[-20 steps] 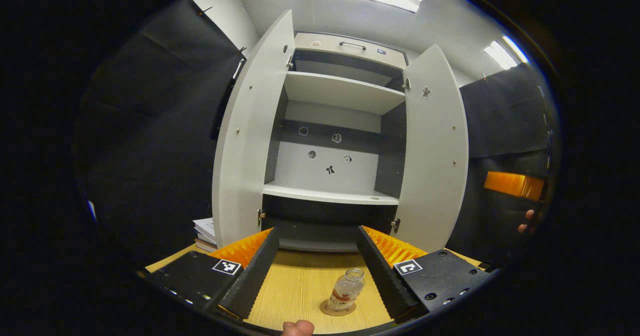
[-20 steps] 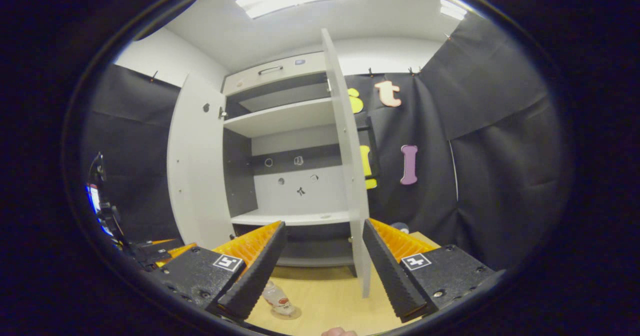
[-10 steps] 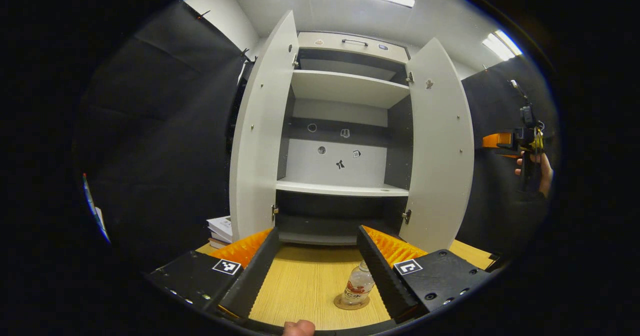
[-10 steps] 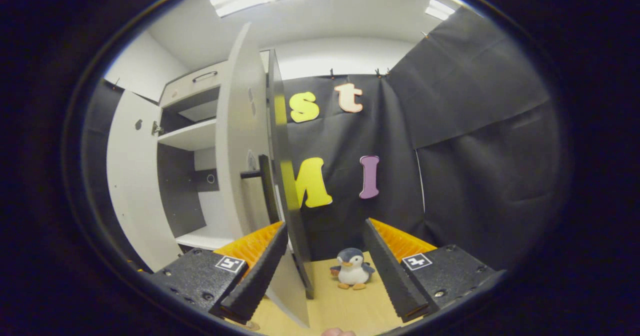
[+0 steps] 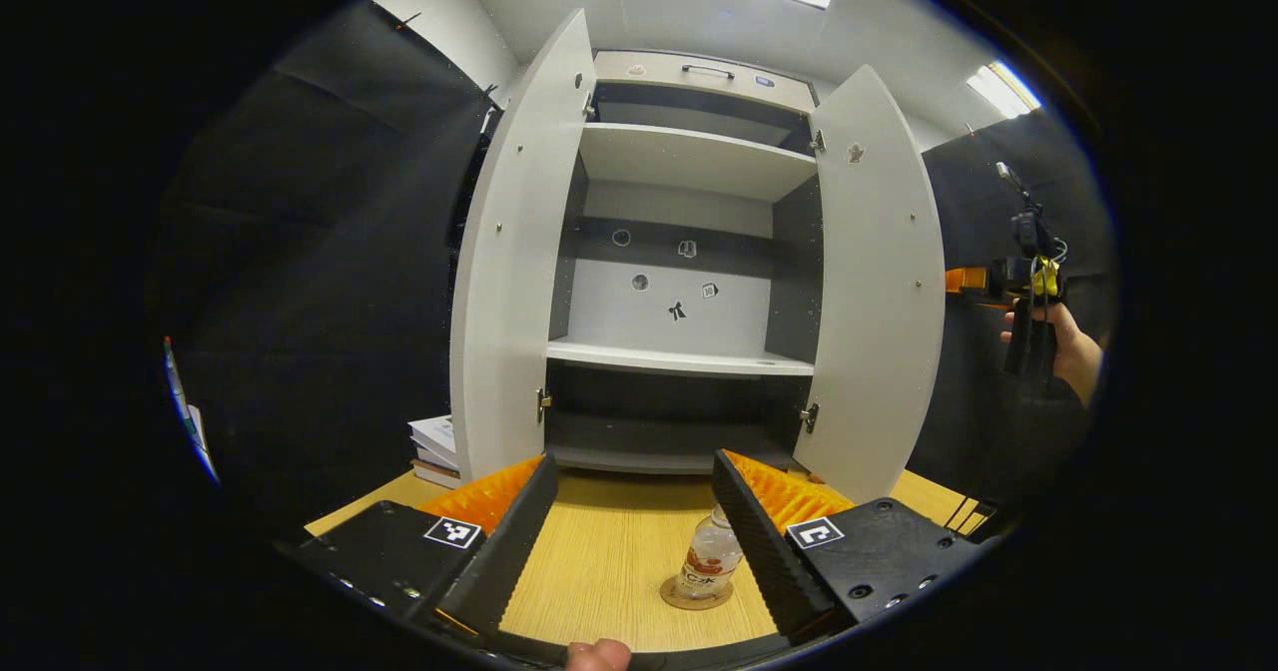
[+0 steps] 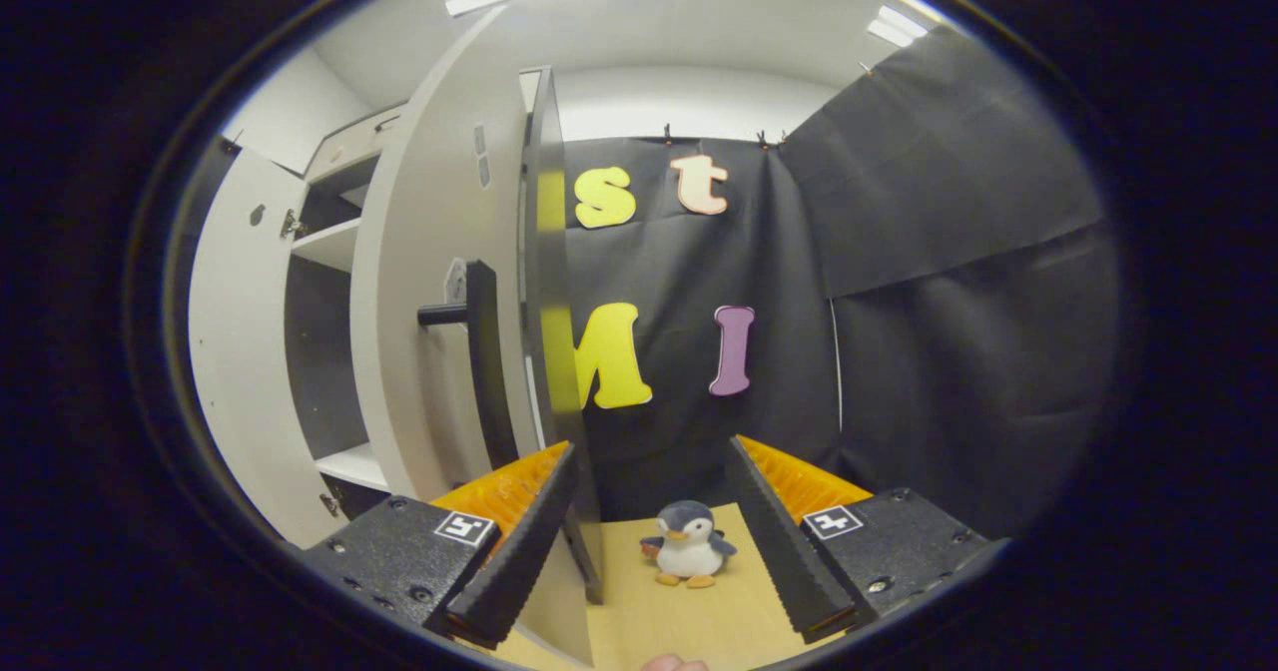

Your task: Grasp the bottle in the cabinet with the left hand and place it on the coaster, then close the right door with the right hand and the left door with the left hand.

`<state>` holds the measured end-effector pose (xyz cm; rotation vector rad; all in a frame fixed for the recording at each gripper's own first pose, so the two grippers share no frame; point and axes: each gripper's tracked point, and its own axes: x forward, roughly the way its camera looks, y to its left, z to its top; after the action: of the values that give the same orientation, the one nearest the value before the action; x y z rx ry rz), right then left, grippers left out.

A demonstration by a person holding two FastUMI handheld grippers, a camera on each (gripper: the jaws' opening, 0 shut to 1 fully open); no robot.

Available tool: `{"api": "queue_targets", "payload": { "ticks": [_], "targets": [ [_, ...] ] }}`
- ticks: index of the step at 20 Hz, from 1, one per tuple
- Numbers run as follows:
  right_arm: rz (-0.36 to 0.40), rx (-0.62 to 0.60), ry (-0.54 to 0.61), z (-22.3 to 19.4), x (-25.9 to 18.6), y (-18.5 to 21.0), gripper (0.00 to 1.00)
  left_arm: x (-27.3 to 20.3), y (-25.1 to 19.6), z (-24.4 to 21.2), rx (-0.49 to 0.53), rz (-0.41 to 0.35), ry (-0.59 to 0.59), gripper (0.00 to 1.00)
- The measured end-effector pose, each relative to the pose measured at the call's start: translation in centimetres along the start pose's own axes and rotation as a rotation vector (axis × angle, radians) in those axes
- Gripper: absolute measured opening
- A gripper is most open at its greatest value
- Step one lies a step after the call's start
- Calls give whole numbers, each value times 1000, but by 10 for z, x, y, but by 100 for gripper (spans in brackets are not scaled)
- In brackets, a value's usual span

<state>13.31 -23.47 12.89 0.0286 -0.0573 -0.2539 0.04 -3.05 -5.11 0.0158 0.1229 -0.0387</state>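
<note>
A small clear bottle (image 5: 709, 559) with a red label stands upright on a round coaster (image 5: 699, 596) on the wooden table. It lies between the fingers of my left gripper (image 5: 629, 541), close to the right finger; the gripper is open and holds nothing. The white cabinet has its left door (image 5: 509, 272) and right door (image 5: 879, 282) swung open. A hand holds my right gripper (image 5: 998, 282) out beyond the right door. In the right gripper view my right gripper (image 6: 649, 541) is open by the outer face of the right door (image 6: 429, 302), below its black handle (image 6: 479, 351).
A toy penguin (image 6: 687, 543) sits on the table (image 6: 719, 611) between my right fingers, farther off. A stack of books (image 5: 434, 446) lies left of the cabinet. The cabinet's shelves (image 5: 679, 359) are bare. Black cloth hangs behind and on both sides.
My right gripper has swung from facing the cabinet's inside round to the outer side of the right door. The left gripper drew back slightly; the bottle stayed on the coaster.
</note>
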Motion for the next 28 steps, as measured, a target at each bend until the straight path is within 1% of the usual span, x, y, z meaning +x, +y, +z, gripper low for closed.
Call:
{"api": "queue_targets", "payload": {
  "ticks": [1,2,5,6,7,9,12,13,14,16,20,23,25,26,27,28],
  "targets": [
    [1,-17,-1,1,0,1,97,0,0,-1,-3,-3,2,99],
    [2,-36,-4,2,0,2,98,0,-1,-1,-3,-4,3,95],
    [8,-76,-15,5,0,7,98,2,-3,2,-14,-10,-9,95],
    [22,-81,-10,6,1,12,97,3,-4,5,-25,-9,-17,99],
    [44,-85,-5,6,-1,20,97,4,-5,8,-34,-2,-27,95],
    [90,-90,-3,5,-5,41,97,6,-7,10,-49,7,-38,95],
    [188,-70,10,-2,-6,80,97,6,-11,11,-67,-2,-35,95],
    [219,-59,17,-4,-6,94,92,6,-10,12,-66,0,-37,95],
    [235,-45,15,-5,-1,106,97,5,-8,13,-61,8,-37,95],
    [263,-26,5,-7,7,128,97,2,-3,13,-46,32,-37,95],
    [347,7,10,-13,25,182,97,-6,8,13,-38,59,-38,95],
    [370,-18,-22,-4,33,200,98,-10,18,11,-38,88,-24,95],
    [358,-43,-46,2,33,199,98,-14,25,13,-30,109,-30,95],
    [362,-40,-55,6,30,199,96,-15,29,15,-26,118,-34,95],
    [366,-32,-57,6,26,199,92,-15,32,15,-22,125,-37,95],
    [366,-25,-53,5,20,197,93,-14,35,16,-18,129,-38,95]
  ]
}}
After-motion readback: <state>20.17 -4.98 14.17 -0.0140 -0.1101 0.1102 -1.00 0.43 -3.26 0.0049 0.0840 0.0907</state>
